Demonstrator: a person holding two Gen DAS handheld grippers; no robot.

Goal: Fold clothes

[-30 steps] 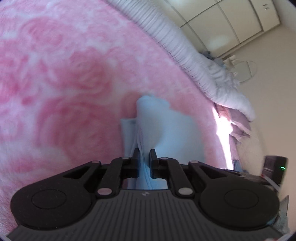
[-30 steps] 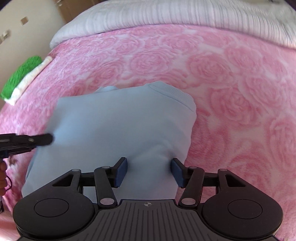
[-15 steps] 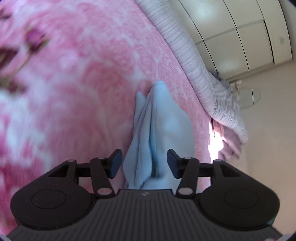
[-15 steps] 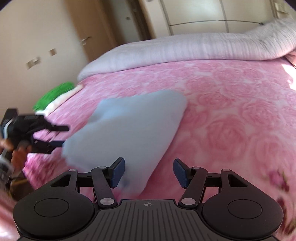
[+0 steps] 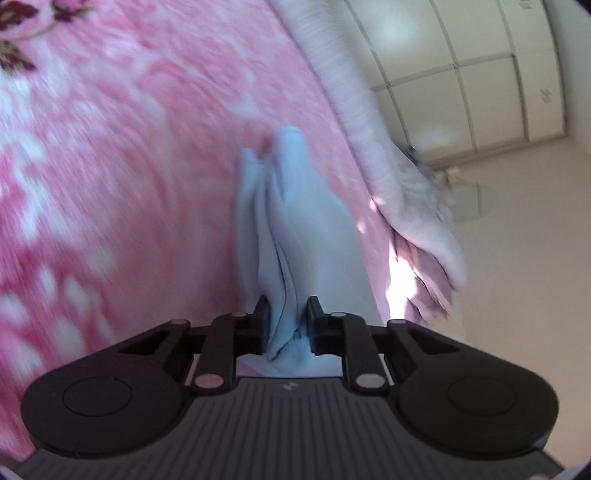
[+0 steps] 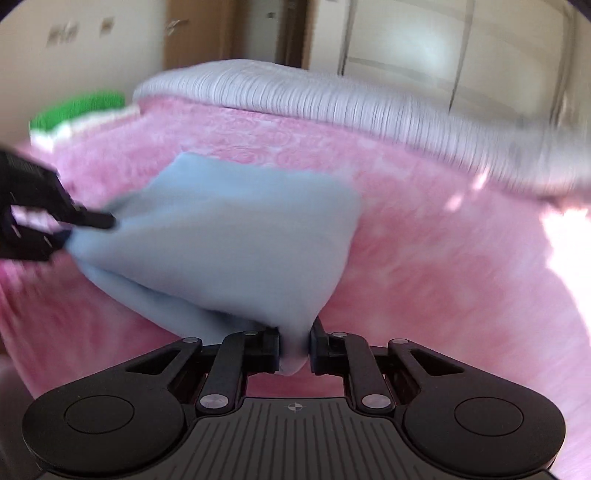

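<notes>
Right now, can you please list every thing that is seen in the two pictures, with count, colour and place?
garment: 1, light blue, on the bed, pinched at two edges
blanket: 1, pink with rose pattern, covers the bed
duvet: 1, pale lilac-grey, ribbed, rolled along the far edge of the bed
towel: 1, green and white, far left corner of the bed
wardrobe: 1, cream, behind the bed
door: 1, brown, back wall
left gripper: 1, black, shut on the garment
right gripper: 1, black, shut on the garment
</notes>
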